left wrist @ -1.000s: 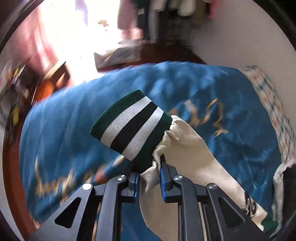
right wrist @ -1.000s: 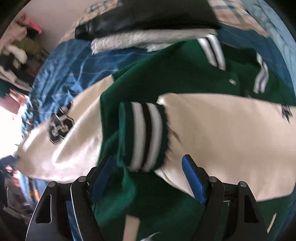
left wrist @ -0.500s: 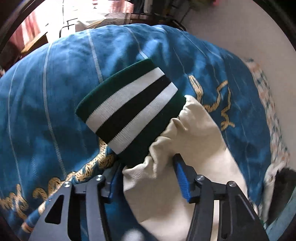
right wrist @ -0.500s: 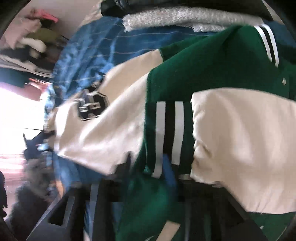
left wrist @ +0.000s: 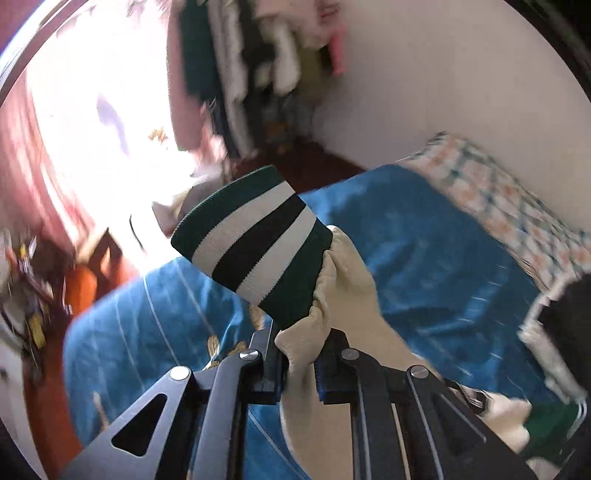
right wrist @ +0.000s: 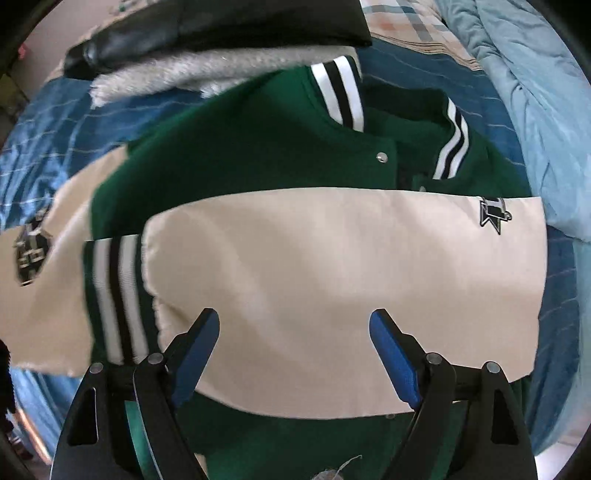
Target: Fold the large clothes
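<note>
Green varsity jacket [right wrist: 258, 147]: spread on blue bed cover [right wrist: 48, 122]. Right tongs [right wrist: 295, 332], just opened wide, empty, over folded-across cream sleeve [right wrist: 332, 266]. Left tongs [left wrist: 301, 360], just reclosed, pinch other sleeve [left wrist: 343, 295] below striped cuff [left wrist: 255, 243], likely for folding across

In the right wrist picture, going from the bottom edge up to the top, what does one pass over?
Open right gripper → cream sleeve lying across the jacket → green jacket body → striped collar → grey fleece → black leather garment.
</note>
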Available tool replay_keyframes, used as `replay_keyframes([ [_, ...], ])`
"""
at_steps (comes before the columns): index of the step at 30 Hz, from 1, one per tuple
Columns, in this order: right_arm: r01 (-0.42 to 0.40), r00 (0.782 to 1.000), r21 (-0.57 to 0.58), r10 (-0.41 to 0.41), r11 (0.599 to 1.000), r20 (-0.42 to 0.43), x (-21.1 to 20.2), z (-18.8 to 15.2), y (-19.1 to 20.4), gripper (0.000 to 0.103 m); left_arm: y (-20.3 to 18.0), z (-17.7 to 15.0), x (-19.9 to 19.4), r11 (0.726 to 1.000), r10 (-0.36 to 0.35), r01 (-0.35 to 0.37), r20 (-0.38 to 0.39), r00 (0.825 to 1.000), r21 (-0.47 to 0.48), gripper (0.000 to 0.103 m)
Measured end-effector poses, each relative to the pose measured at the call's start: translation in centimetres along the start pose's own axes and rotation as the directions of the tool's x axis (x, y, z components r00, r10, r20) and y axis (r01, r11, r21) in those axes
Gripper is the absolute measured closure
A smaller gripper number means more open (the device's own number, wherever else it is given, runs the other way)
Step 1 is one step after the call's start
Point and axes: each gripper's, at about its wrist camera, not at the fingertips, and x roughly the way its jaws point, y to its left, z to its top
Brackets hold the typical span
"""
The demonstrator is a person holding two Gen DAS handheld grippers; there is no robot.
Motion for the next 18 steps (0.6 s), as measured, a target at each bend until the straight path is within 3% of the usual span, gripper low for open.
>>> replay_keyframes([
  [5, -0.036, 0.999, 0.005, 0.036, 0.999, -0.005, 0.7, 0.0, -1.4, 0.018, -7.2, -1.0, -7.2, 0.982, -0.100, 0.096, 0.016, 0.995, 0.161, 0.094],
  [8, -0.092, 0.996, 0.047, 0.093, 0.995, -0.009, 0.7, -0.1, -3.9, 0.018, -11.9, -3.5, -10.1, 0.953, -0.166, 0.163, -0.008, 0.986, 0.255, 0.095],
  [11, -0.127, 0.991, 0.118, 0.131, 0.985, -0.024, 0.9, -1.1, -9.2, 0.018, -17.6, -6.7, -12.9, 0.906, -0.260, 0.269, -0.071, 0.963, 0.328, 0.095],
  [12, -0.129, 0.990, 0.142, 0.135, 0.981, -0.033, 1.2, -1.7, -11.2, 0.018, -20.5, -8.7, -14.2, 0.876, -0.314, 0.338, -0.124, 0.941, 0.343, 0.095],
  [14, -0.134, 0.987, 0.205, 0.150, 0.969, -0.064, 1.4, -3.4, -15.4, 0.018, -24.3, -10.9, -15.6, 0.843, -0.358, 0.400, -0.182, 0.916, 0.360, 0.095],
  [18, -0.116, 0.985, 0.298, 0.149, 0.948, -0.089, 1.7, -7.2, -23.7, 0.018, -33.4, -18.6, -20.2, 0.727, -0.467, 0.576, -0.345, 0.814, 0.374, 0.095],
])
